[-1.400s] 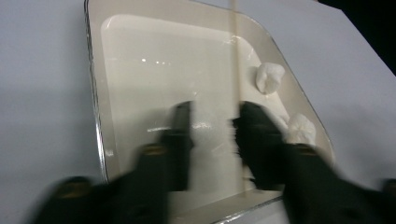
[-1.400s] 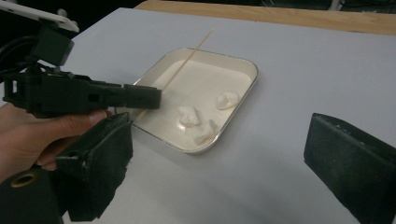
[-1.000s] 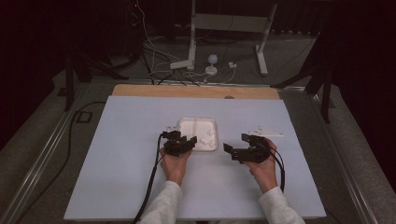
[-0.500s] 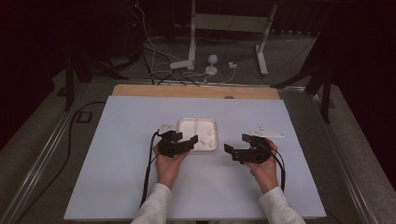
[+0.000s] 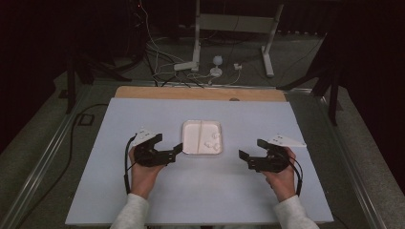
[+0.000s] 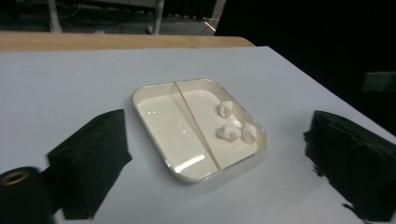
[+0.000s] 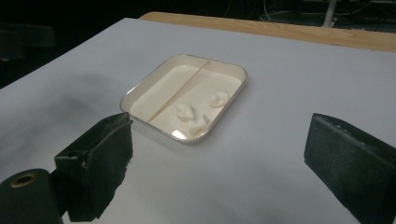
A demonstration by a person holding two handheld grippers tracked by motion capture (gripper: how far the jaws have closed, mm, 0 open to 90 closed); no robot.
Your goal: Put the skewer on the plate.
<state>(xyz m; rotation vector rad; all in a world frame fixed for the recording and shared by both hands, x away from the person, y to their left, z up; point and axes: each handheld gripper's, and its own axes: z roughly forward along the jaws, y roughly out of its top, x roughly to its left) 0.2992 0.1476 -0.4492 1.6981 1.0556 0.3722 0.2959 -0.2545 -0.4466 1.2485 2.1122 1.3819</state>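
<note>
A shallow white tray (image 5: pixel 187 138) lies in the middle of the pale blue table top. A thin wooden stick (image 6: pixel 196 123) rests across it, and three small white lumps (image 6: pixel 229 131) sit in its right part. My left gripper (image 5: pixel 168 144) hovers just left of the tray, apart from it; its jaws have just been opening and now stand wide with nothing between the fingers (image 6: pixel 91 161). My right gripper (image 5: pixel 252 149) is held to the right of the tray, also open and empty, its black fingers (image 7: pixel 100 158) framing the tray (image 7: pixel 154 98), the stick (image 7: pixel 178 91) and the lumps (image 7: pixel 187 112).
A wooden strip (image 5: pixel 200 93) runs along the table's far edge. Beyond it, cables and a white stand's feet (image 5: pixel 196 64) lie on the floor. Metal rails (image 5: pixel 57 143) flank the table. Bare table surface (image 5: pixel 205 191) stretches between my hands and the front edge.
My left gripper has drawn back to the left, away from the tray, and its jaws have spread. The right gripper has shifted slightly to the right.
</note>
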